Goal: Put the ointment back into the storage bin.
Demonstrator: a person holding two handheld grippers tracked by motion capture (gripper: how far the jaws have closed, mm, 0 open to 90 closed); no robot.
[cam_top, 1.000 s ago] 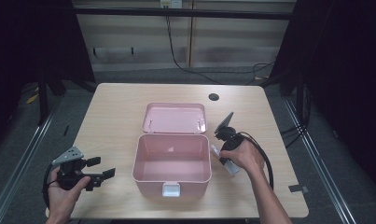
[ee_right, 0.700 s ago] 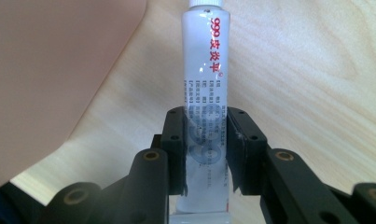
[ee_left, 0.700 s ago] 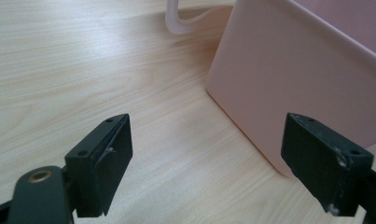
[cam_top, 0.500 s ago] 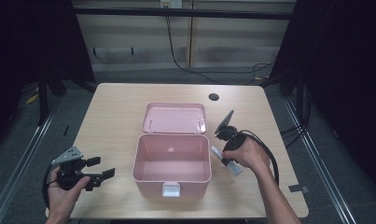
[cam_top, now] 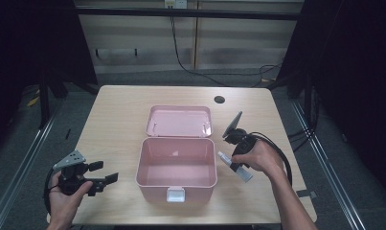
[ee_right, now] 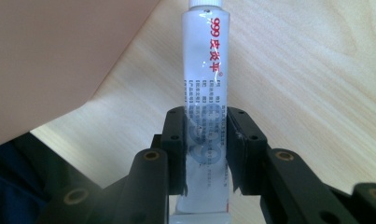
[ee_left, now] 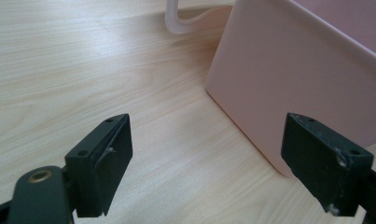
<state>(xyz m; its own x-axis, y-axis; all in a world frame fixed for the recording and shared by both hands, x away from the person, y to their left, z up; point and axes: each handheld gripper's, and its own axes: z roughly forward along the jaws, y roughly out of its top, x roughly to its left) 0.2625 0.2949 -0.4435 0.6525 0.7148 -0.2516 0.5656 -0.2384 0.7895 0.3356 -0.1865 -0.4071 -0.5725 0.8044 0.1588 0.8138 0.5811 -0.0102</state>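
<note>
Bare pale wooden tabletop (cam_top: 119, 124) lies open ahead of my left gripper (ee_left: 209, 154), until the open pink plastic box (cam_top: 177, 165) walls off its right. That box's side (ee_right: 50, 60) also blocks my right gripper (ee_right: 205, 149), leaving a narrow strip of table beside it.

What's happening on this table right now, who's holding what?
A person works with a gripper in each hand. The right gripper is shut on a white tube with red print, held just right of the open pink box, whose lid lies flat behind it. The box looks empty inside. The left gripper is open and holds nothing, waiting near the box's left side over the wooden table.
</note>
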